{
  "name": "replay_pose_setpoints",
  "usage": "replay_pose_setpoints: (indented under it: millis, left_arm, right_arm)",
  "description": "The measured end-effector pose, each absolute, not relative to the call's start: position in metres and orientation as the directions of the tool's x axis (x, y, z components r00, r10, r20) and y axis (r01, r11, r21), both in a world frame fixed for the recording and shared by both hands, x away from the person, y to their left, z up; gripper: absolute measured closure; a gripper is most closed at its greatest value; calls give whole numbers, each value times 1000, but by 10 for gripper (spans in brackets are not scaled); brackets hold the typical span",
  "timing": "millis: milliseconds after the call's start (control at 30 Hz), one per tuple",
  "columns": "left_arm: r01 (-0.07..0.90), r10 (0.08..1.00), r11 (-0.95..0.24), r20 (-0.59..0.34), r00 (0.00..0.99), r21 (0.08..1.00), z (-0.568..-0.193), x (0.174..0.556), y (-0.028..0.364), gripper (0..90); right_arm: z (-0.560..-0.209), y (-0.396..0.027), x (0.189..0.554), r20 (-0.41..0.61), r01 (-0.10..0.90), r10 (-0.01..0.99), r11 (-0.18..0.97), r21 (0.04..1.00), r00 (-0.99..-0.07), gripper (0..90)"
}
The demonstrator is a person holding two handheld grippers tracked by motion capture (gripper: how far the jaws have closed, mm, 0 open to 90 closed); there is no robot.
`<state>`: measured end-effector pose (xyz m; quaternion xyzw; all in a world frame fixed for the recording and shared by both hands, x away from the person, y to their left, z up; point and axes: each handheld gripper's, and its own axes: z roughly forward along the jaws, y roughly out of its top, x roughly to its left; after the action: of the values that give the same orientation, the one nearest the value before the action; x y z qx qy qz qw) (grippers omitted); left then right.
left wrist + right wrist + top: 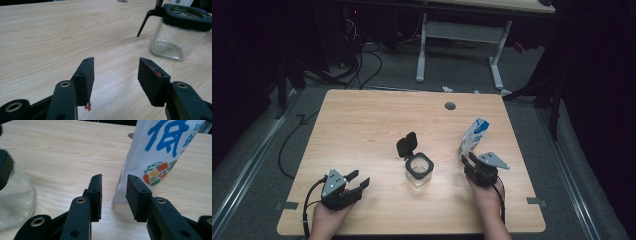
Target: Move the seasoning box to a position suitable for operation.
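Wooden counter (pixel 362 125): both grippers spread, empty. Jar (pixel 419 170), lid flipped up, sits right of left gripper (pixel 358 180); pouch (pixel 473 137) stands just ahead of right gripper (pixel 467 161). Next, probably pinch pouch for pouring.

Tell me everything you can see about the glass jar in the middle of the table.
The glass jar is a small clear container with rounded square walls and a black collar around its mouth. Its black hinged lid is flipped open and stands up behind the opening. The jar looks empty. It stands upright on the wooden table, about midway between the two grippers, with the white pouch to its right. Nothing touches it but the table.
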<state>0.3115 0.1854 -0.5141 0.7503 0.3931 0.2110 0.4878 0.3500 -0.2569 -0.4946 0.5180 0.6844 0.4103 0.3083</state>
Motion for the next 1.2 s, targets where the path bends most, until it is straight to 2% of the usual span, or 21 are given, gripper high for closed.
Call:
replay_pose_setpoints:
  millis: [267, 500, 567, 700, 900, 1200]
  left_arm:
    - [373, 783, -227, -60, 619, 900, -514, 307, 183, 465]
    - [370, 792, -214, -61, 607, 904, -512, 305, 184, 467]
    - [369, 793, -218, -56, 606, 904, -512, 305, 183, 467]
    - [361, 791, -225, -47, 609, 905, -511, 303, 180, 467]
    - [364, 792, -233, -42, 610, 902, -513, 303, 178, 467]
    - [370, 796, -224, -50, 603, 902, -514, 303, 178, 468]
  right_arm:
    - [-487, -256, 363, -2, 461, 974, 109, 881, -228, 661]
    - [-488, -253, 369, 0, 464, 979, 96, 881, -202, 716]
    - [-489, -253, 370, 13, 467, 981, 81, 880, -195, 755]
    - [-490, -257, 370, 15, 472, 981, 79, 878, -193, 900]
    - [-489, -260, 367, 9, 474, 977, 95, 875, -211, 900]
    - [-480, -261, 339, -13, 420, 962, 131, 898, -272, 900]
